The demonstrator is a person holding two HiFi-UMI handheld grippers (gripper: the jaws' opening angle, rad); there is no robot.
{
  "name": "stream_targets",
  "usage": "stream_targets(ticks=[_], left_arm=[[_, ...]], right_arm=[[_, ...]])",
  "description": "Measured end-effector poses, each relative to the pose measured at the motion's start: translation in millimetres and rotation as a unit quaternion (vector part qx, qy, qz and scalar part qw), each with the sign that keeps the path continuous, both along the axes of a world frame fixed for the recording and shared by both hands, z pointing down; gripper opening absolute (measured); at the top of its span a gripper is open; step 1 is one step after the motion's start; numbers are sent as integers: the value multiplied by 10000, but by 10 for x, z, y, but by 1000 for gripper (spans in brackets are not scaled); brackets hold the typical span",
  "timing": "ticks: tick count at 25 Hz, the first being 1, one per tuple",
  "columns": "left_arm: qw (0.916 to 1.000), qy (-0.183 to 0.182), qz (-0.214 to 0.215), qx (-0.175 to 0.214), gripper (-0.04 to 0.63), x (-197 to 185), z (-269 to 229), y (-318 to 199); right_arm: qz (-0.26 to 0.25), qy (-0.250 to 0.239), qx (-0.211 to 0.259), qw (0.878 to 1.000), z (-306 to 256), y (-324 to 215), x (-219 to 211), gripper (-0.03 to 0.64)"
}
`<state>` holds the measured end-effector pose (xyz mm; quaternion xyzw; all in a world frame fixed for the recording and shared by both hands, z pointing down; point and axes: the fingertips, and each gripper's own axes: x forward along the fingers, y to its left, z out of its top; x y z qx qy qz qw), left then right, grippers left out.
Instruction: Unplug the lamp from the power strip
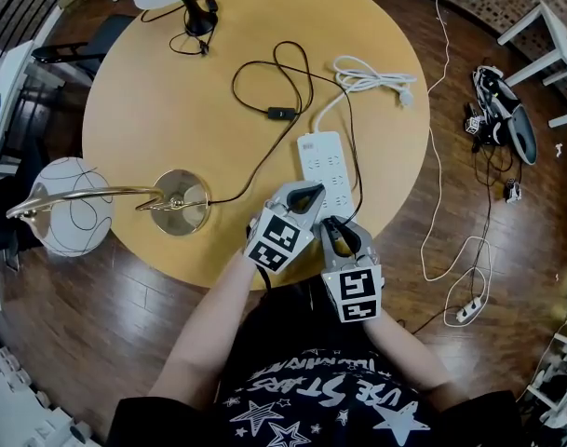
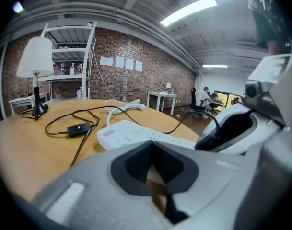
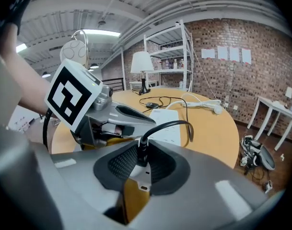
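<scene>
A white power strip (image 1: 322, 156) lies on the round wooden table (image 1: 153, 91), also seen in the left gripper view (image 2: 136, 133) and the right gripper view (image 3: 167, 128). The brass lamp (image 1: 181, 201) with a wire globe shade (image 1: 71, 217) stands at the left front edge. Its black cord runs to the strip's near end. My right gripper (image 1: 342, 234) (image 3: 138, 162) is shut on the black plug (image 3: 142, 150) there. I cannot tell whether the plug sits in its socket. My left gripper (image 1: 303, 196) (image 2: 153, 169) rests over the strip, jaws together, holding nothing.
A second lamp with a white shade (image 1: 197, 12) (image 2: 35, 61) stands at the far side. Its cord carries an inline switch (image 1: 281, 113) (image 2: 78, 128). The strip's white cable (image 1: 371, 77) coils at the back right. Cables and another power strip (image 1: 467, 310) lie on the floor at the right.
</scene>
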<state>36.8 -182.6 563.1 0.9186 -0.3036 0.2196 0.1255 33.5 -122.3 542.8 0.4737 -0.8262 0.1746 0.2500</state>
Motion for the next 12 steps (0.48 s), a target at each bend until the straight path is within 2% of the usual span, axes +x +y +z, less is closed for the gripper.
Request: stream_targets(ticks=[8, 12], left_arm=[[10000, -46, -34, 4, 2, 2, 8, -7], [10000, -28, -29, -3, 2, 4, 11, -14]], right_arm=[[-151, 232, 164, 9995, -13, 9, -1, 66], [-456, 36, 965, 9943, -403, 10, -139, 64]])
